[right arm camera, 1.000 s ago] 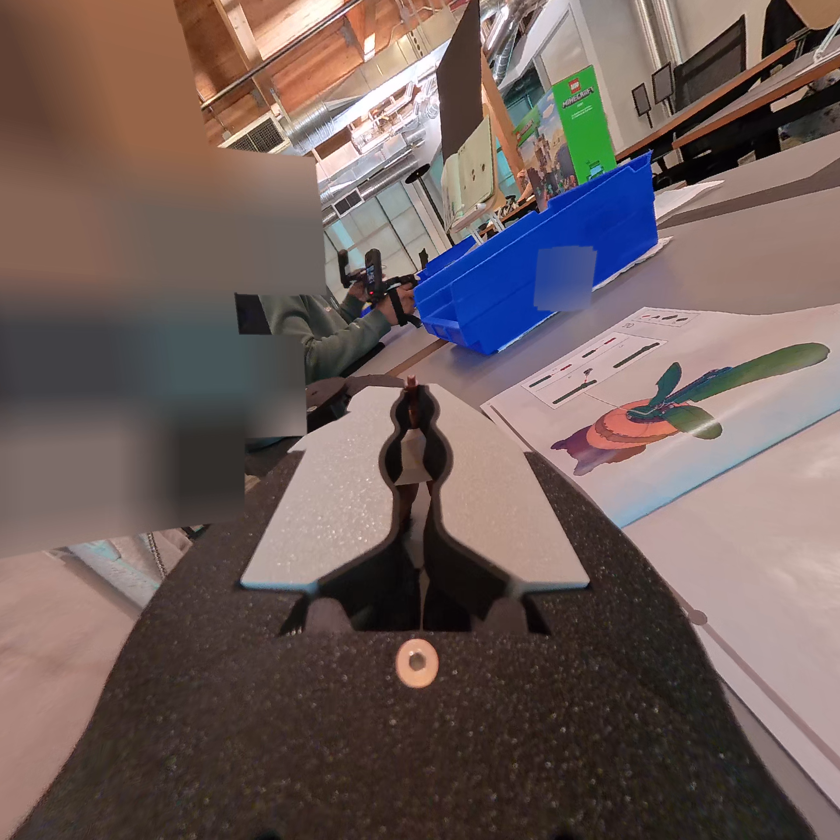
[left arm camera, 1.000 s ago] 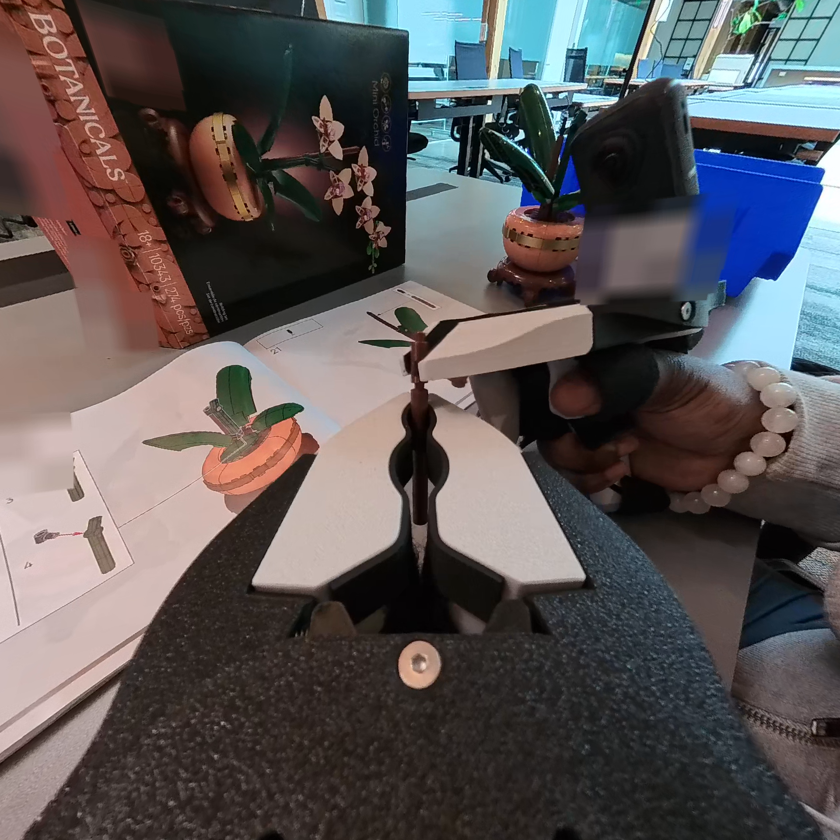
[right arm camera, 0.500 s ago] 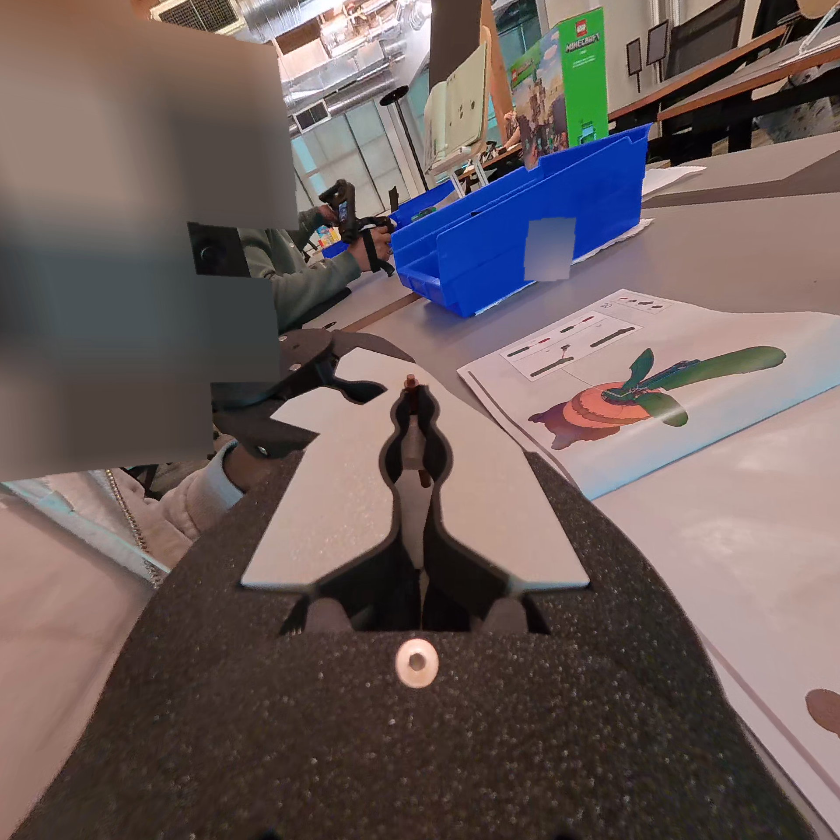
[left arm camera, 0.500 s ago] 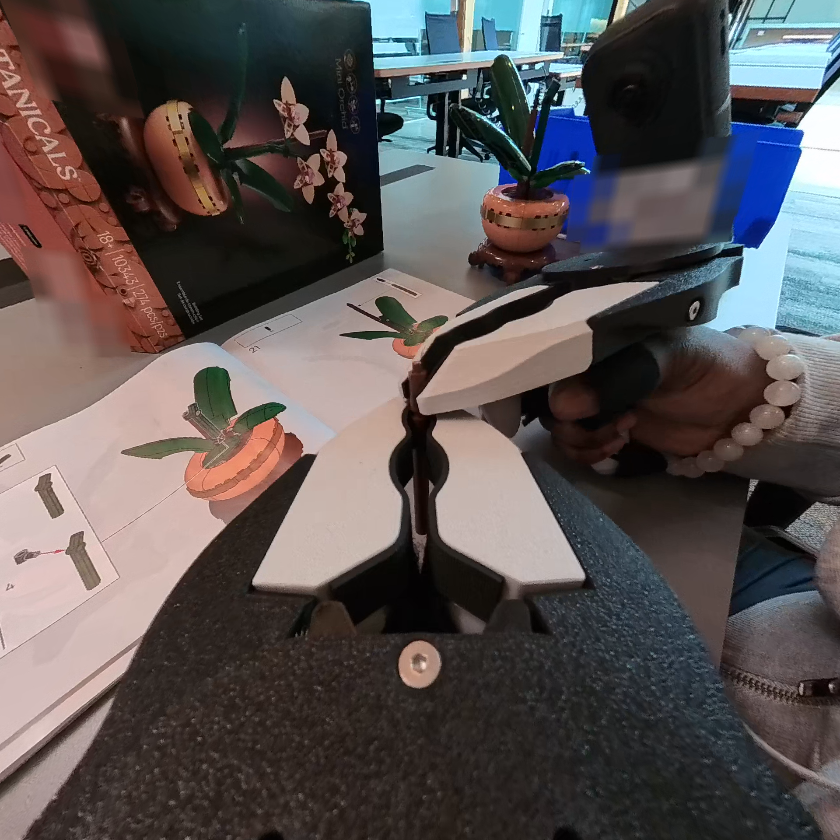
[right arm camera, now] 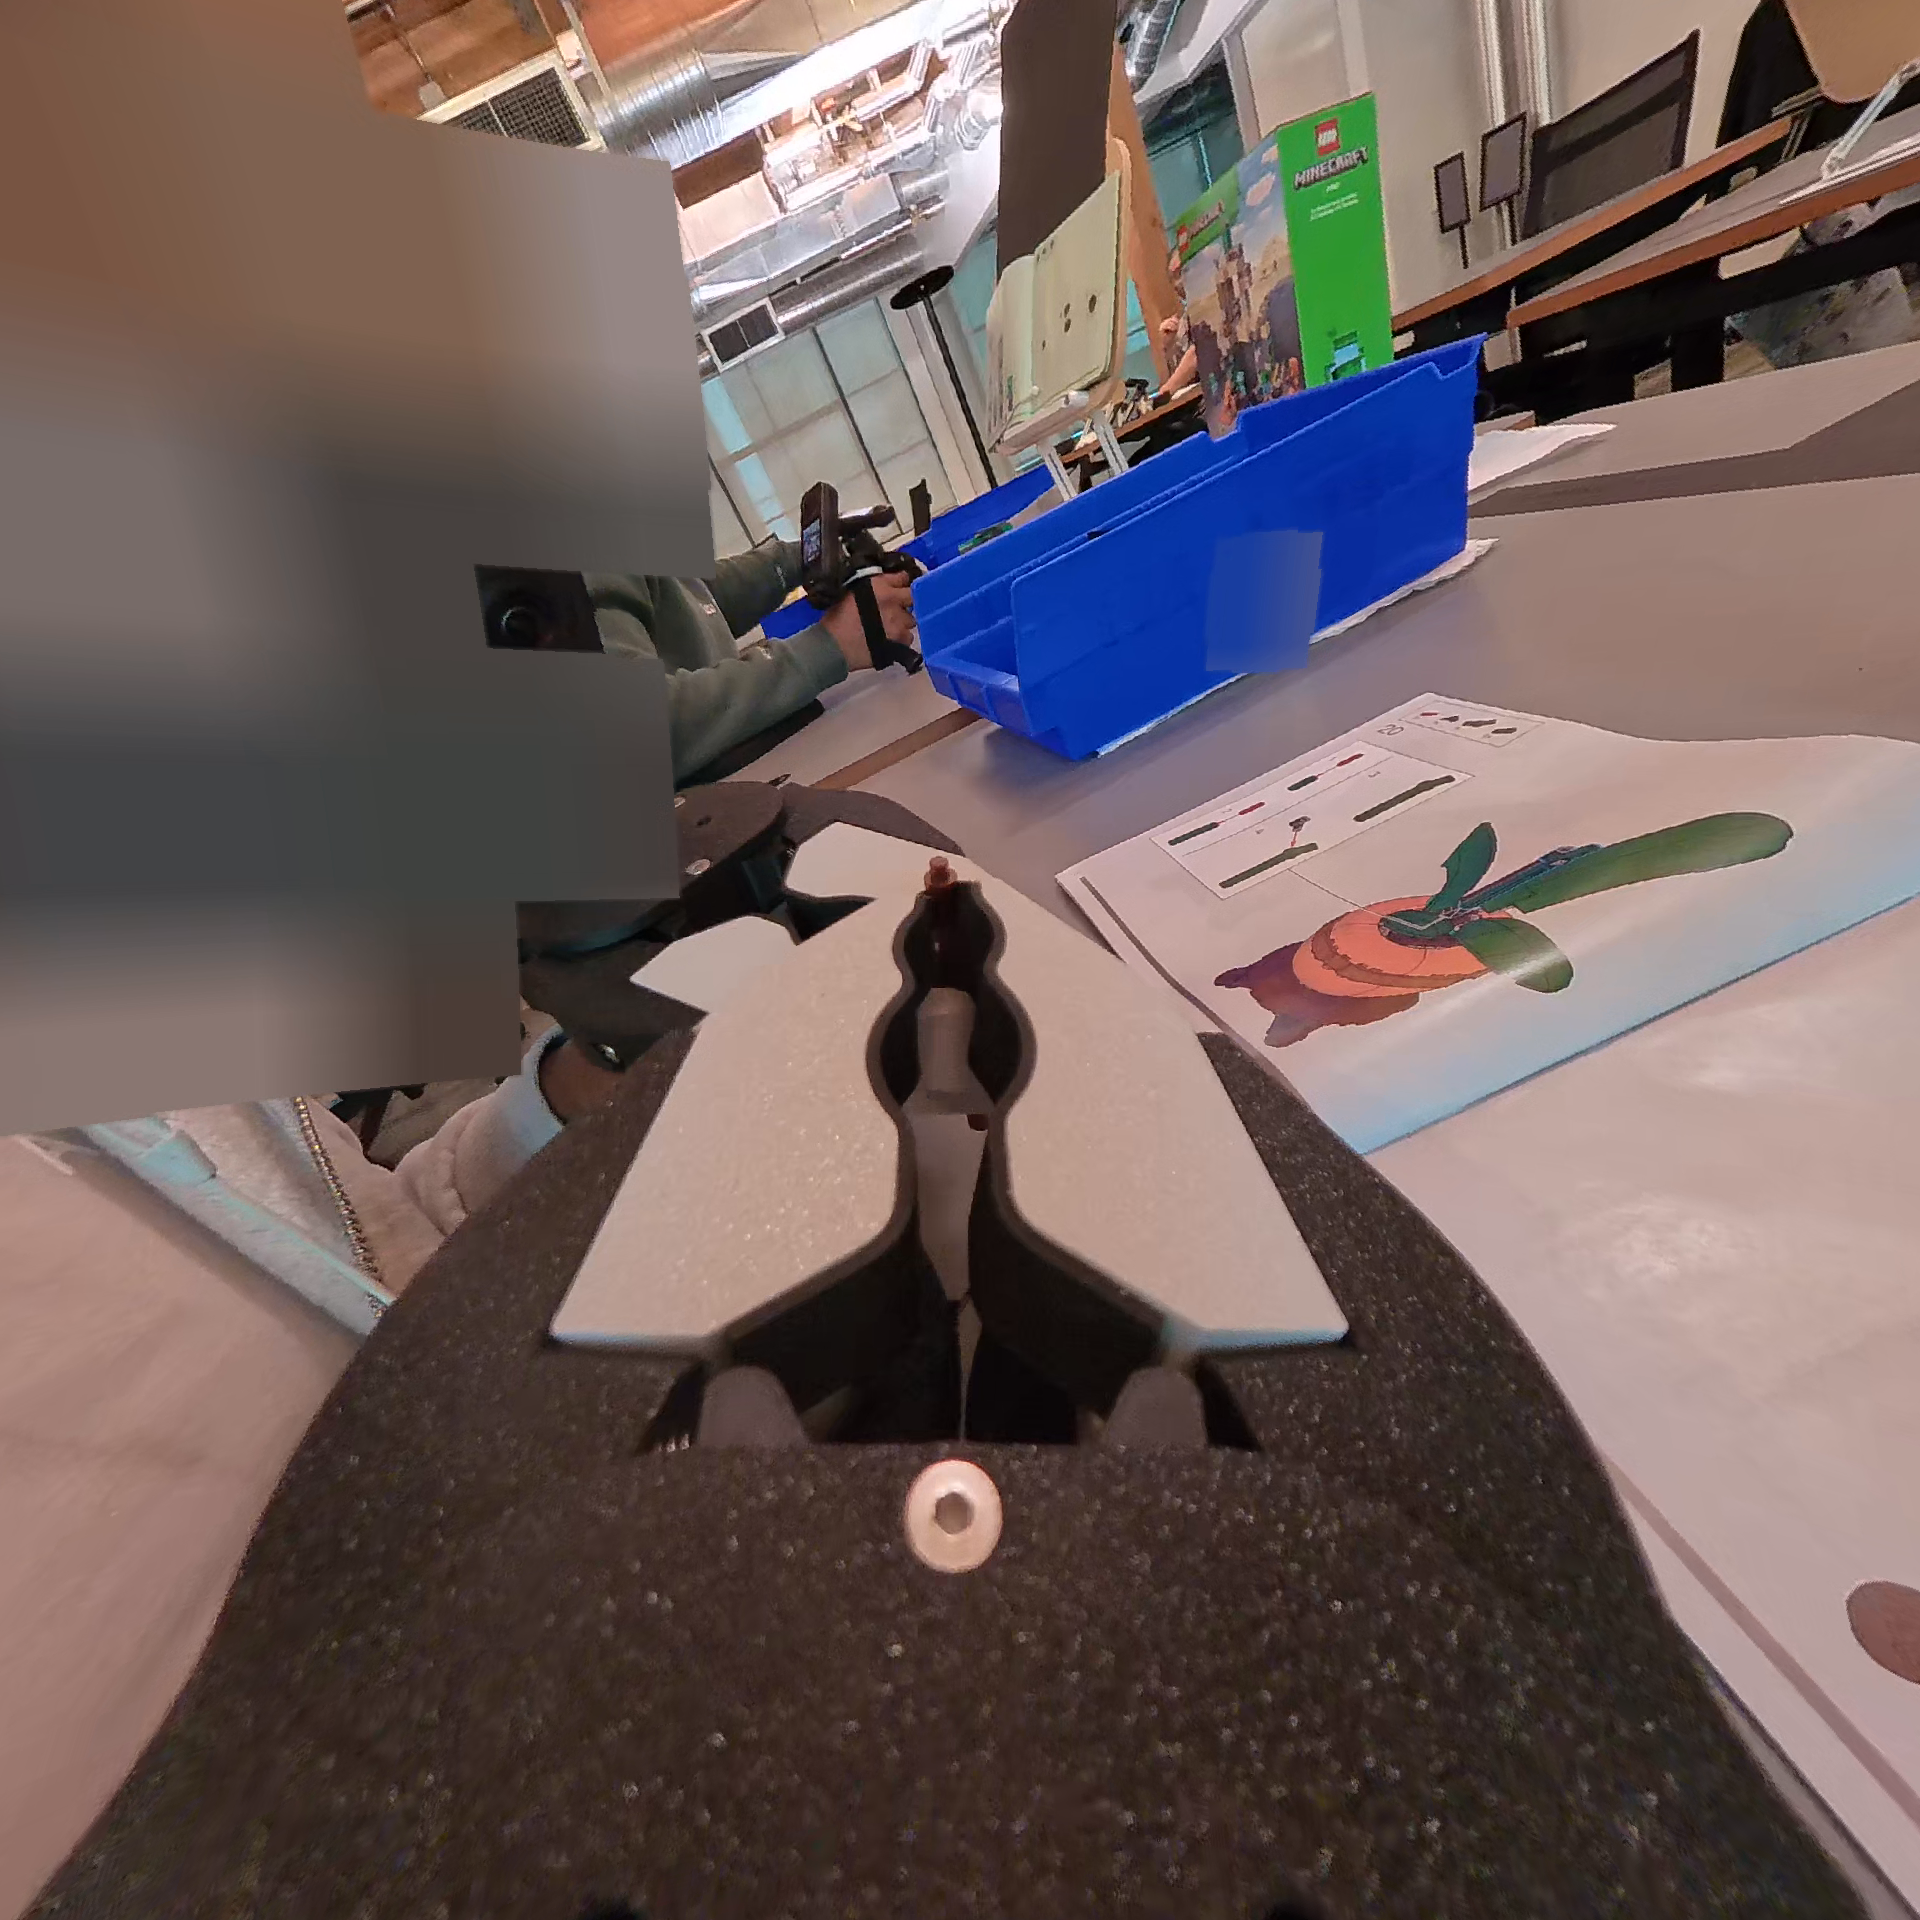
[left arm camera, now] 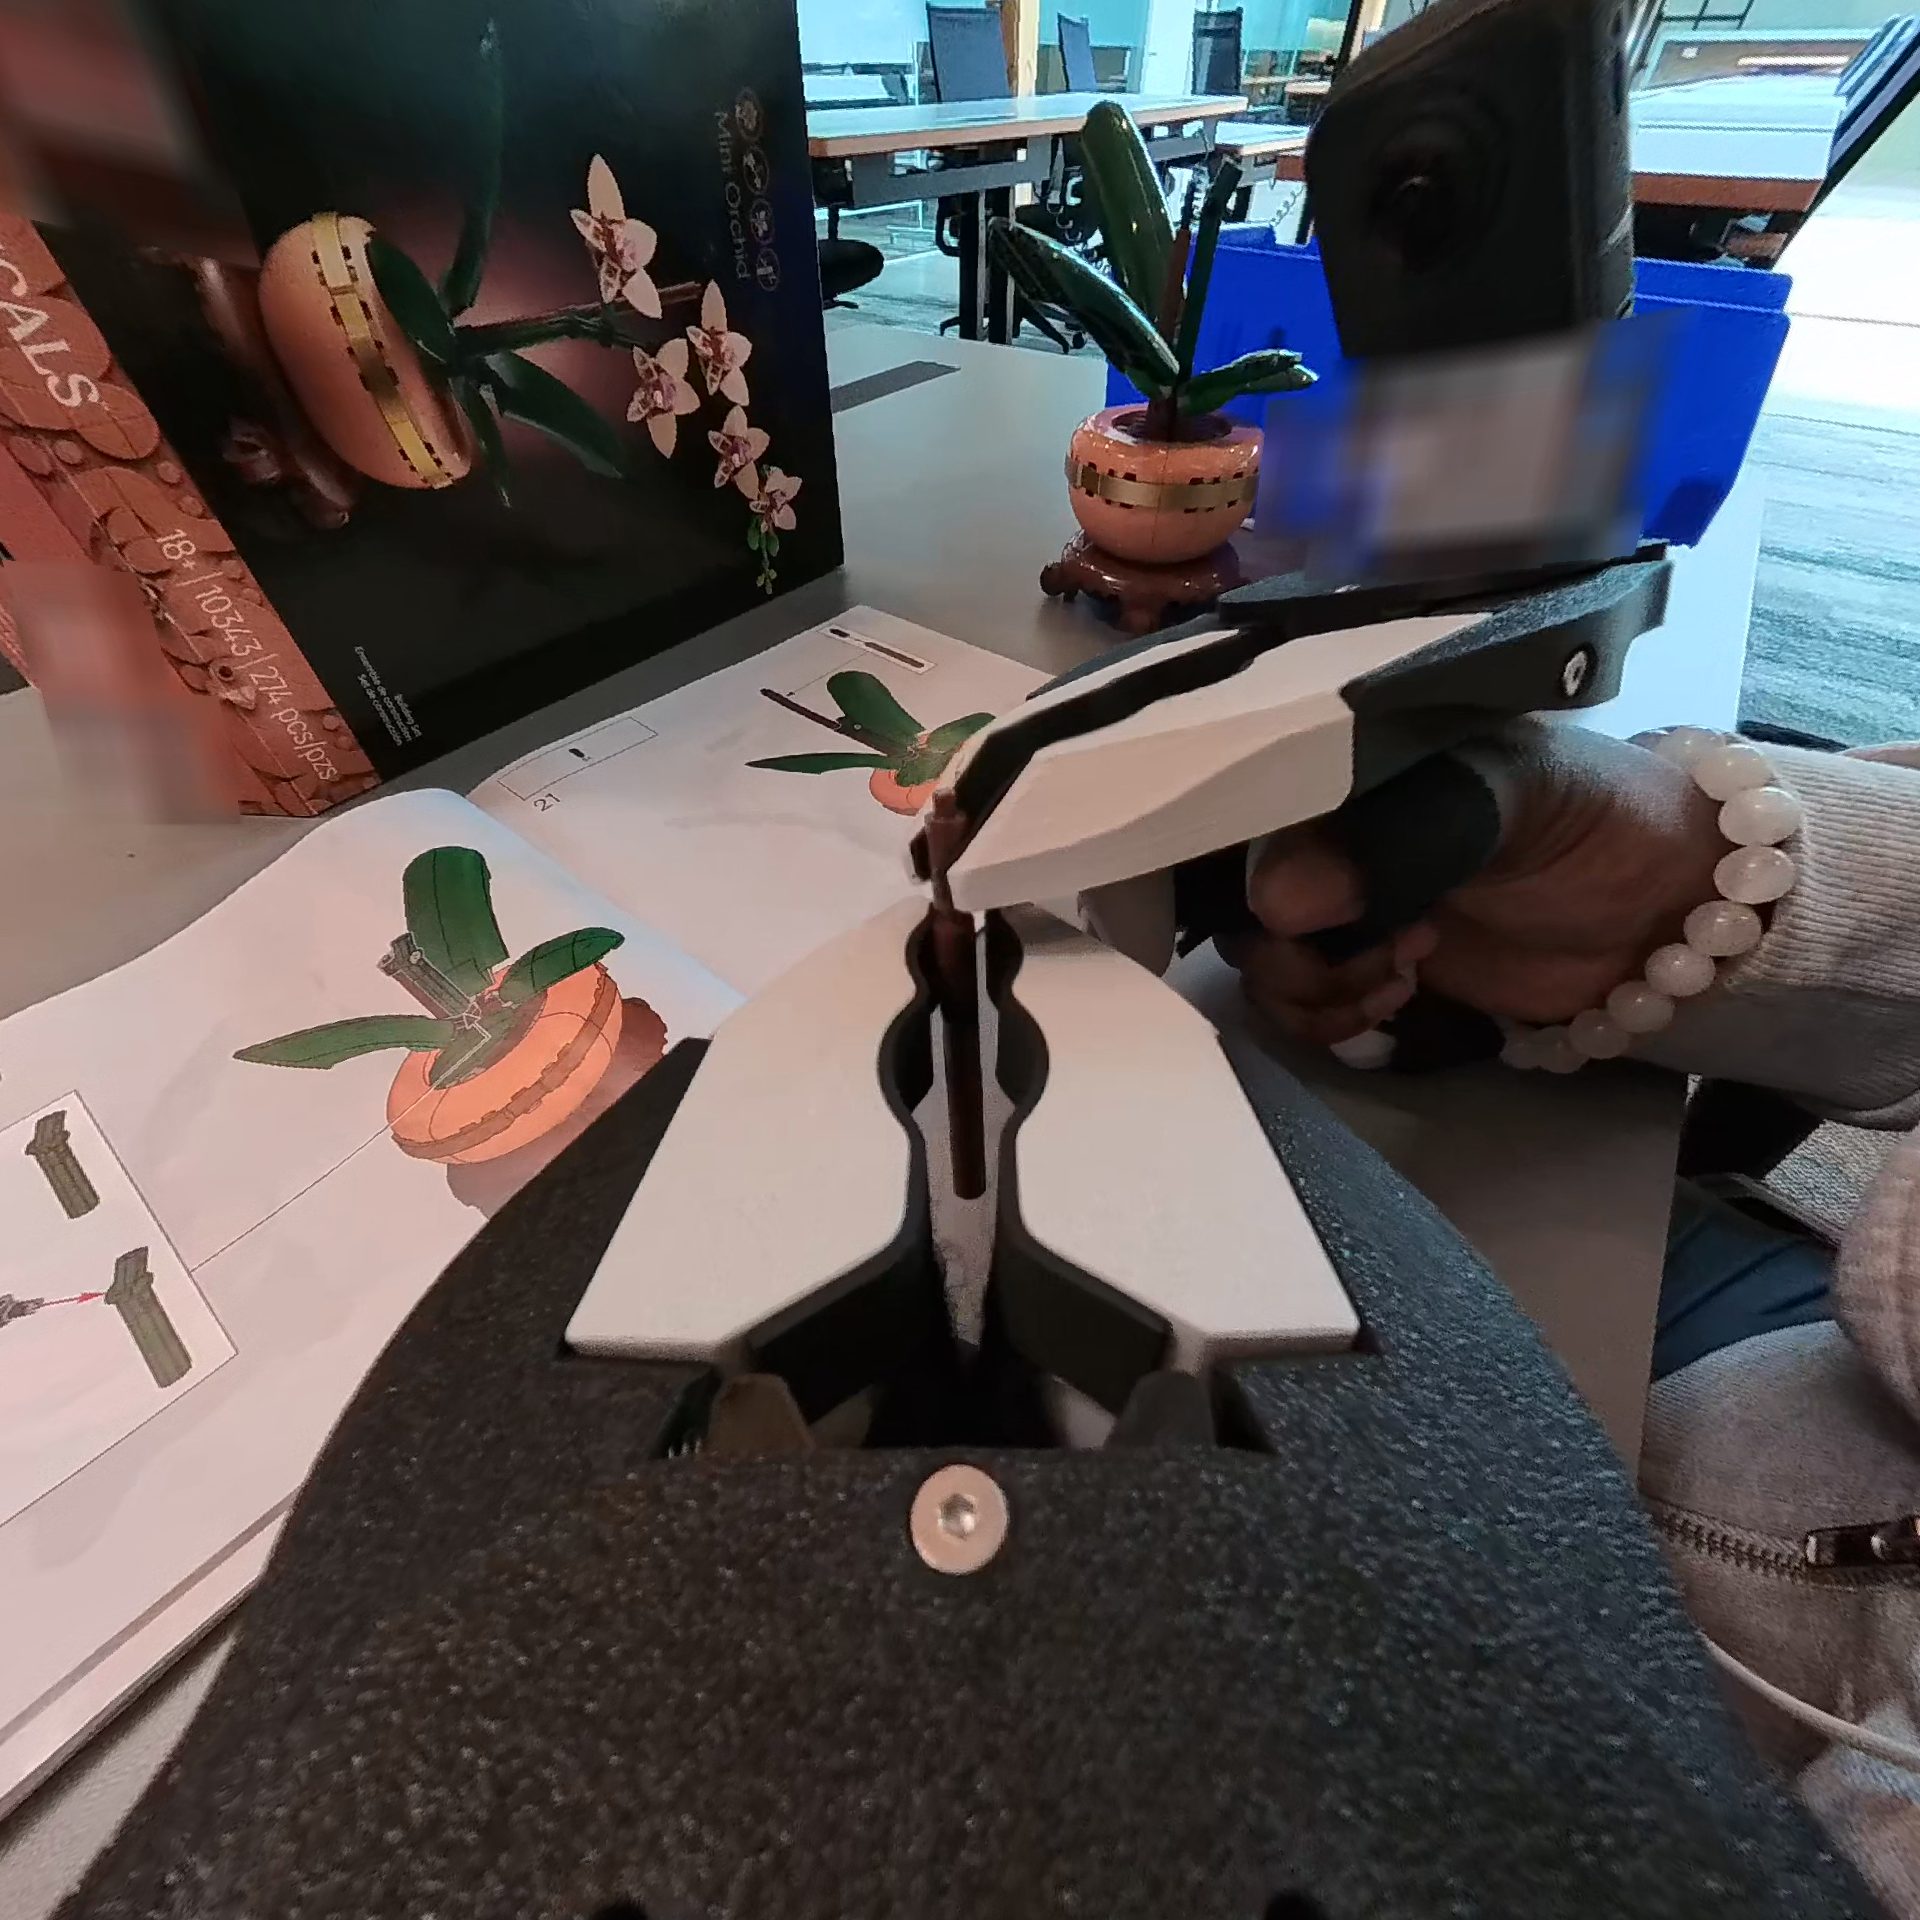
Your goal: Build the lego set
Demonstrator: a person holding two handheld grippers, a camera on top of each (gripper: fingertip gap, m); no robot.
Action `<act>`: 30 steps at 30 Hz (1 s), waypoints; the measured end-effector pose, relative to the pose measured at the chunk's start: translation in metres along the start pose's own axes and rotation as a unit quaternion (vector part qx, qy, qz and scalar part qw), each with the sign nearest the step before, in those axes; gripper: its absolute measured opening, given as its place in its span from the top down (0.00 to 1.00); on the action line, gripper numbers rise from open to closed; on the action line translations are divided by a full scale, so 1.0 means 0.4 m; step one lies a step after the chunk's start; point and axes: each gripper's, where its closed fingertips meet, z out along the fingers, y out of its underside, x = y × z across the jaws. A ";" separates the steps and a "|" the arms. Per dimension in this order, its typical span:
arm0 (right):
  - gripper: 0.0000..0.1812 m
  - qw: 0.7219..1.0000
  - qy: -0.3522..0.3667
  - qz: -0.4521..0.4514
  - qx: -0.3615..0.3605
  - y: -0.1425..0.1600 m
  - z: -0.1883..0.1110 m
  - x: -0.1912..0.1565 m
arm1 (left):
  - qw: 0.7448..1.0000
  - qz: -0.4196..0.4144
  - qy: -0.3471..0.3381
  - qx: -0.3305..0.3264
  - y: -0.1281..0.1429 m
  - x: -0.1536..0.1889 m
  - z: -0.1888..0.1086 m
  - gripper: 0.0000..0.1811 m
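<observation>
Brown rod (left arm camera: 958, 1049) half-hidden between tongs (left arm camera: 954, 935)

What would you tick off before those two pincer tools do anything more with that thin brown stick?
1. Left gripper holds the brown rod: ok, jaws closed on it, rod upright between them.
2. Right gripper holds the rod's top: ok, jaws shut at its upper end.
3. Rod straight, not bent: ok in the left wrist view.
4. What the right gripper adds to the rod: cannot tell, tip mostly hidden.
5. Manual open for reference: ok, pages flat on the table.
6. Potted plant model clear of the grippers: ok, standing farther back.
</observation>
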 end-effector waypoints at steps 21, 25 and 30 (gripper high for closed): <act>0.98 1.000 -0.020 -0.004 0.005 -0.002 -0.008 -0.017 | 1.000 0.011 0.026 0.001 0.000 0.020 -0.001 1.00; 0.98 0.999 -0.020 0.006 0.026 -0.014 -0.017 -0.011 | 1.000 0.000 0.026 0.009 -0.005 0.014 -0.005 0.96; 0.98 0.999 -0.017 0.014 0.048 -0.027 -0.026 -0.003 | 1.000 -0.002 0.030 0.009 -0.005 0.016 -0.005 0.96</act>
